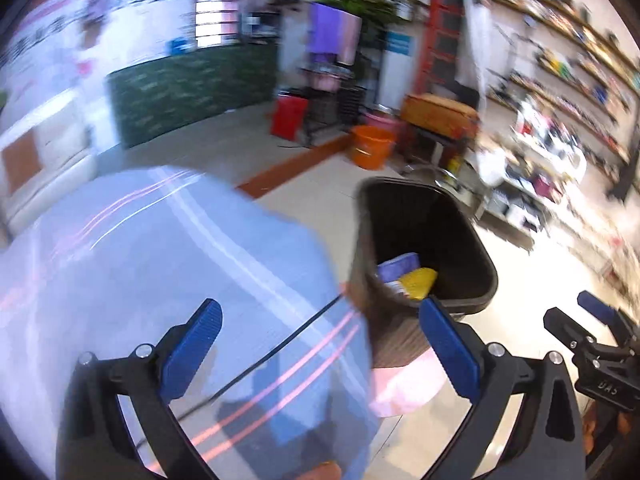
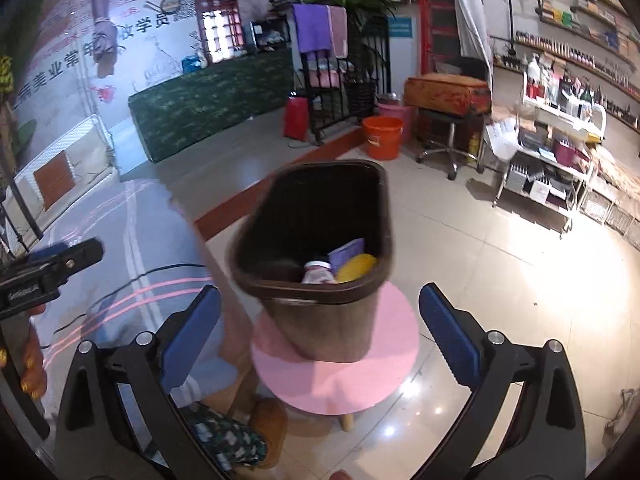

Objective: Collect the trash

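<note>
A dark brown trash bin [image 2: 320,240] stands on a pink round stool [image 2: 340,368]. Inside it lie a yellow piece [image 2: 356,267], a purple packet [image 2: 347,250] and a white-pink cup [image 2: 318,273]. My right gripper [image 2: 320,332] is open and empty, just in front of the bin. My left gripper [image 1: 320,344] is open and empty over a table with a light blue cloth [image 1: 160,260]. The bin [image 1: 424,248] is to its right in the left wrist view. The right gripper [image 1: 588,320] shows at the far right there. The left gripper [image 2: 60,260] shows at the left edge of the right wrist view.
A black cable [image 1: 280,344] runs across the blue cloth. An orange bucket [image 2: 382,136], a pink bucket [image 2: 396,114] and a swivel stool [image 2: 448,148] stand behind the bin. A white trolley [image 2: 552,152] and wall shelves are at the right. A green-covered counter [image 2: 212,100] is at the back.
</note>
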A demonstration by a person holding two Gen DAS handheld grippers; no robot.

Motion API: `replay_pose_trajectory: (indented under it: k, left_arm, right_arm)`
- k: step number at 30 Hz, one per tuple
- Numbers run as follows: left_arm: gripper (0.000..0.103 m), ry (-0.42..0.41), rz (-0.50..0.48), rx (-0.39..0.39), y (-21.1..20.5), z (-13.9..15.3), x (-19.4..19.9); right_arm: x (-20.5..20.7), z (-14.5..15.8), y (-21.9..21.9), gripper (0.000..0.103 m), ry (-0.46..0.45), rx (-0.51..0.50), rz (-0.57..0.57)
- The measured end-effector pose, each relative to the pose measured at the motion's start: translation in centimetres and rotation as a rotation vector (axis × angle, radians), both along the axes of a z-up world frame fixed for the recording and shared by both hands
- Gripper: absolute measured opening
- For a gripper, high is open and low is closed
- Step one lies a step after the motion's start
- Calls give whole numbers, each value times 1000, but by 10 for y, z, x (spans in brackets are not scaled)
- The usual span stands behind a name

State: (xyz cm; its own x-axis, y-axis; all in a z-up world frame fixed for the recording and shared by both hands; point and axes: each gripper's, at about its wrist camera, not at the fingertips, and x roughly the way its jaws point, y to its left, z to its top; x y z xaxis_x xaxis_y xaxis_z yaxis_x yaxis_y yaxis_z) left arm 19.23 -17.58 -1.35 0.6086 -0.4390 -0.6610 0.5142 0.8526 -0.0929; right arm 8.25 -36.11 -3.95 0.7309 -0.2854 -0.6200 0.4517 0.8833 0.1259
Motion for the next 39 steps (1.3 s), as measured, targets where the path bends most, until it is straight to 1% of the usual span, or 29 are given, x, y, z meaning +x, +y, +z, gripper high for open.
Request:
replay_pose_trajectory:
  k: [2,4,5,7,8,10,11,13,15,19,22,26,29,39]
  left_arm:
    - [98,-10,98,-6,31,-1,-12]
    - [98,-27,155,-2,53,0,-25]
    - [98,-38,178,1,63,1,-31]
    - [98,-81,237,0,84,5,-51]
    - [98,-95,257,-5,91,8,-57]
    - [98,-116,304,-23,108,13,-74]
    - [98,-121,327,-39,116,15,-83]
    - [98,-118,349,-66,130,18,-96]
    - [98,-123,369,-86,142,19,-112]
    - [98,-202,436,-60,150,21,-141]
    - [98,-215,450,-81,158,22,-152]
    - [98,-234,467,-76,158,27,-157]
    - [98,-245,465,-92,159,28,-160]
    - [98,-263,472,-103,161,30,-169]
  right_arm:
    - [-3,4,23,98,-28,-8,34]
    - [-7,7,45,98,-42,-34,60]
    - [-9,9,57,98,-52,-57,70]
    - [-20,14,87,98,-101,-136,96]
    - [-26,17,100,98,-126,-170,96]
    - [-36,22,116,98,-158,-201,67]
    - [-43,25,126,98,-175,-212,54]
    - [-51,29,134,98,-195,-202,71]
    - [-59,32,143,98,-198,-201,77]
    - [-77,36,158,98,-214,-204,96]
    - [-87,39,167,98,-215,-220,86]
    - [-94,39,168,98,-212,-222,81]
    - [-96,39,172,98,-201,-217,95]
    - [-101,44,176,98,-221,-222,106]
